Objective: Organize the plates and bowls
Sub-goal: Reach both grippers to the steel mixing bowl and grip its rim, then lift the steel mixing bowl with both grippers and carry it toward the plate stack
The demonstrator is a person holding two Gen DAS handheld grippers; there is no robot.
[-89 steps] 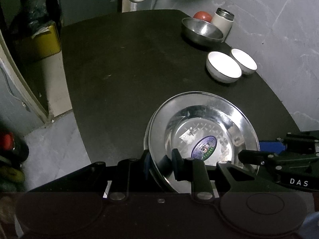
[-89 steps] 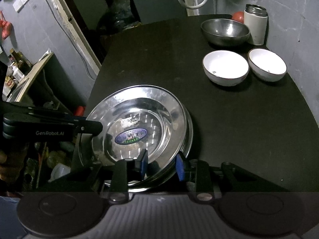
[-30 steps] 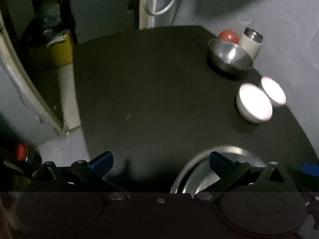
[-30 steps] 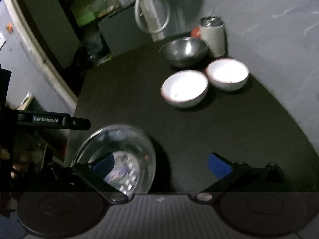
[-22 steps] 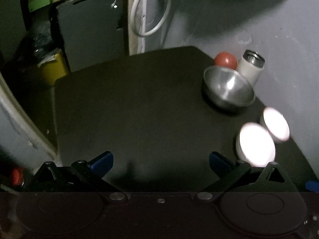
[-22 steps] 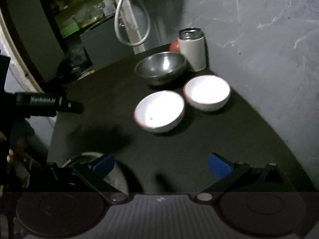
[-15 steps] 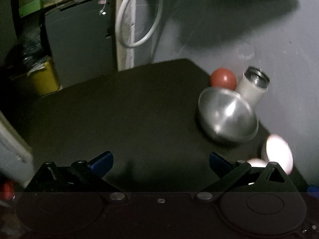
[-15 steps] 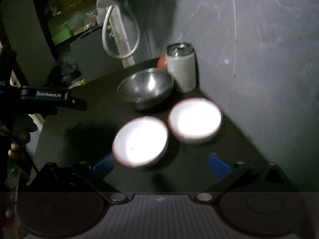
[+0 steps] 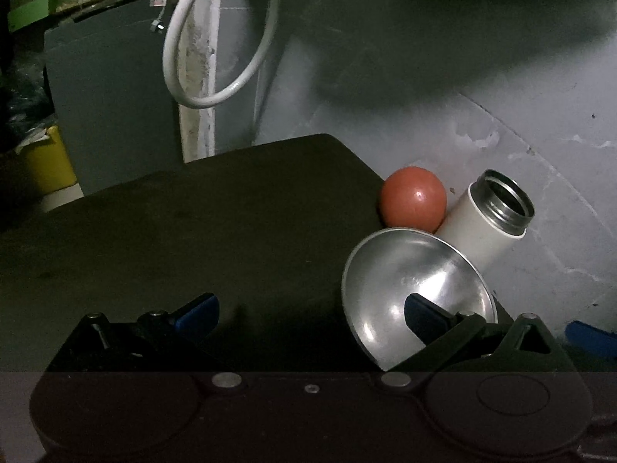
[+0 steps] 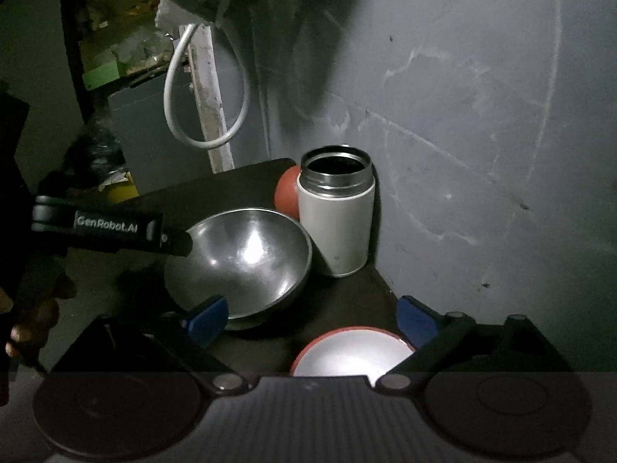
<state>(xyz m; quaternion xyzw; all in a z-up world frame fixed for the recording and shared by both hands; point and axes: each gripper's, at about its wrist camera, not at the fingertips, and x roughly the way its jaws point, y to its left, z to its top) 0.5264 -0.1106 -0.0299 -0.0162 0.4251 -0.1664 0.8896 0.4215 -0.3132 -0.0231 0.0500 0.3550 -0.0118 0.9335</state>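
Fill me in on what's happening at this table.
A person holds a gripper in each hand over a dark table, tidying dishes. Both sets of jaws are open and empty. The left gripper is closing in on the steel bowl; the right gripper hangs above a white bowl. A flask and a red ball stand behind.

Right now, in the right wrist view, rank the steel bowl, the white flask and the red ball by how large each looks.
1. steel bowl, widest of the three.
2. white flask, narrower but tall.
3. red ball, smallest as seen; it lies farther back and mostly hidden behind the flask, so its true size is unsure.
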